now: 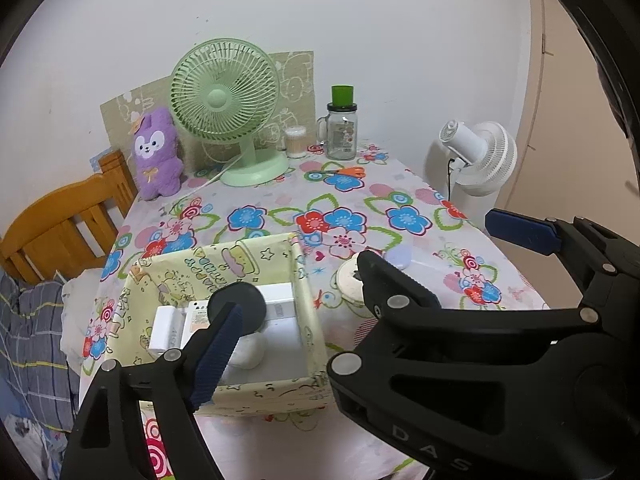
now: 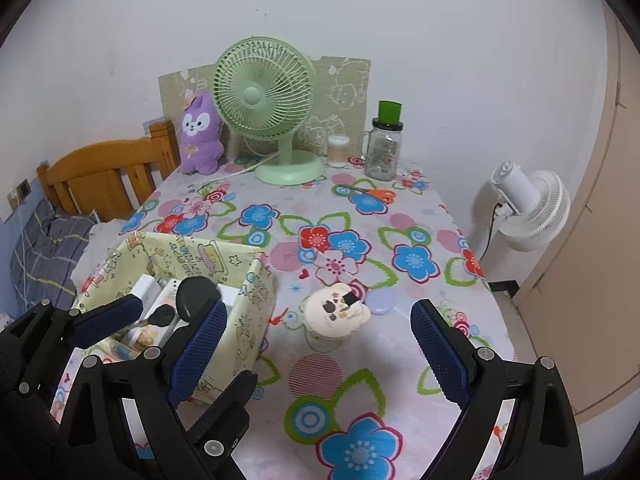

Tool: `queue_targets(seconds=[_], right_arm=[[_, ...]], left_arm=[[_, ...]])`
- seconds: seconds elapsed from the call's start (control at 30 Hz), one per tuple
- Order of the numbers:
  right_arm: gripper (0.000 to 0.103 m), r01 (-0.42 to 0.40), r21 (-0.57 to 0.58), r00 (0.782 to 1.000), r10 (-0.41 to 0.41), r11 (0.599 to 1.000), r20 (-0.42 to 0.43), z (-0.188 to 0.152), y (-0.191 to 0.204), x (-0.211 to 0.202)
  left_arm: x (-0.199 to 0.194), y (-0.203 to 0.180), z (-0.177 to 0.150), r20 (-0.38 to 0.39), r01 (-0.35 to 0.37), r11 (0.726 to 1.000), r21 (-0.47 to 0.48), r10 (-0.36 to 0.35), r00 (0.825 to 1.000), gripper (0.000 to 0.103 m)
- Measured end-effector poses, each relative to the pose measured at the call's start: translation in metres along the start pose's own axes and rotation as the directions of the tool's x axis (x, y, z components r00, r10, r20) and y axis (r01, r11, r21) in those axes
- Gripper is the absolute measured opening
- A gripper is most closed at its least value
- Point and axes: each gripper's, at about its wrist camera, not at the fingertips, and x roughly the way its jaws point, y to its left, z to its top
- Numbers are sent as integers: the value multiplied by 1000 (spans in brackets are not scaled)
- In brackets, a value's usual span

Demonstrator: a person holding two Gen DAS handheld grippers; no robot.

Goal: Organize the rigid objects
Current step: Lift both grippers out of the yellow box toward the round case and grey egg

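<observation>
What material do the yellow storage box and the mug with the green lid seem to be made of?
The yellow storage box looks like fabric-covered or coated card with a matte printed finish: its walls are thin and bow slightly. The mug looks like clear glass, glossy and see-through, with a moulded handle; clear plastic is possible. Its green lid looks like smooth plastic.

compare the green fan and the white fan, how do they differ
The green fan stands on the flowered table, facing the camera; the white fan stands off the table beside it, on the right, turned so its back shows. The green fan looks larger in frame. Both have round ribbed grilles and trailing cords.
</observation>
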Motion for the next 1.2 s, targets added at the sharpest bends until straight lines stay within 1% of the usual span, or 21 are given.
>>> queue_targets(seconds=[0.17,0.5,0.63,0.83,1.2], right_arm=[[95,18,12,1000,-18,1000,3,-2,-10,-5],[95,56,39,998,-57,998,5,-7,-29,-8],[99,73,44,997,-73,996,8,-8,-35,-7],[101,87,49,996,-88,995,10,-10,-46,-3],[103,88,73,996,-87,993,-12,-18,-70,18]], left_arm=[[0,-9,2,8,10,1000,10,-10,1000,93],[4,-25,4,21,22,999,30,-23,1000,99],[7,-31,5,31,25,999,32,-26,999,103],[14,-40,7,31,38,999,31,-39,999,103],[39,-58,6,11,25,999,26,-25,1000,103]])
